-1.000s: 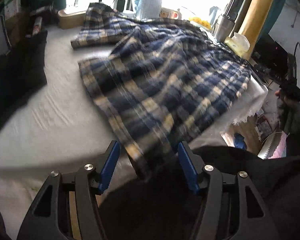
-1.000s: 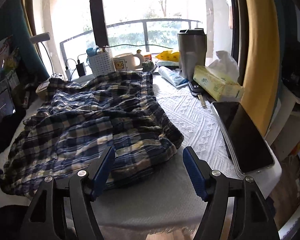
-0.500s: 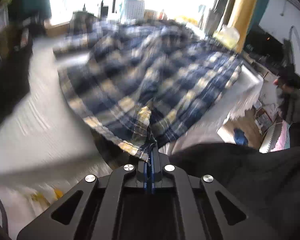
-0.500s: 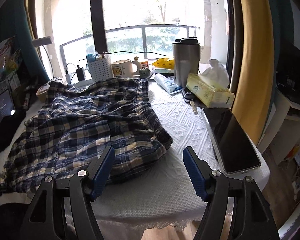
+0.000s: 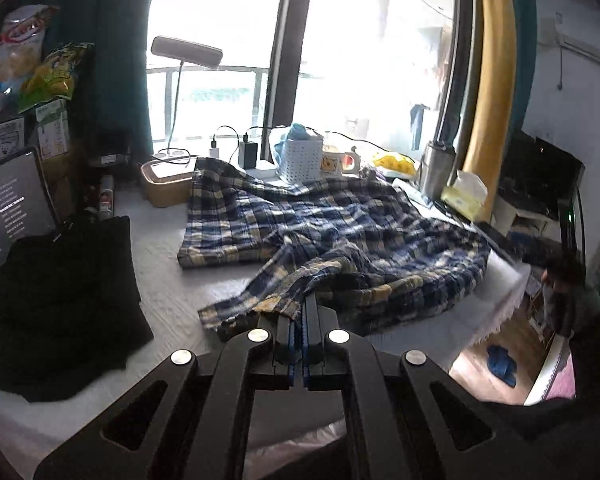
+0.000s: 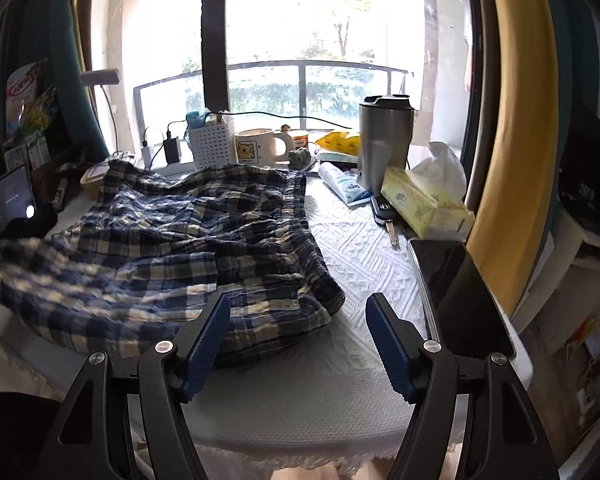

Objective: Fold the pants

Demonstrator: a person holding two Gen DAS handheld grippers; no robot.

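Observation:
Blue, cream and yellow plaid pants (image 5: pixel 340 240) lie rumpled across a table with a white textured cloth (image 5: pixel 172 288). My left gripper (image 5: pixel 300 312) is shut on the near hem of one leg and holds that edge lifted off the cloth. In the right wrist view the same pants (image 6: pixel 172 248) spread to the left, and the raised hem shows blurred at the far left. My right gripper (image 6: pixel 298 308) hangs open just above the near waistband corner, with nothing pressed between its blue pads.
A black garment (image 5: pixel 60 300) and a lit tablet (image 5: pixel 8 208) sit at the left. Along the window stand a white basket (image 6: pixel 214 144), a mug (image 6: pixel 260 148), a steel tumbler (image 6: pixel 384 140), a tissue box (image 6: pixel 424 208). A dark phone (image 6: pixel 460 288) lies at the right edge.
My left gripper closed on the pants hem and rose, lifting that edge off the table and tilting its view upward. The right gripper stayed open and almost still.

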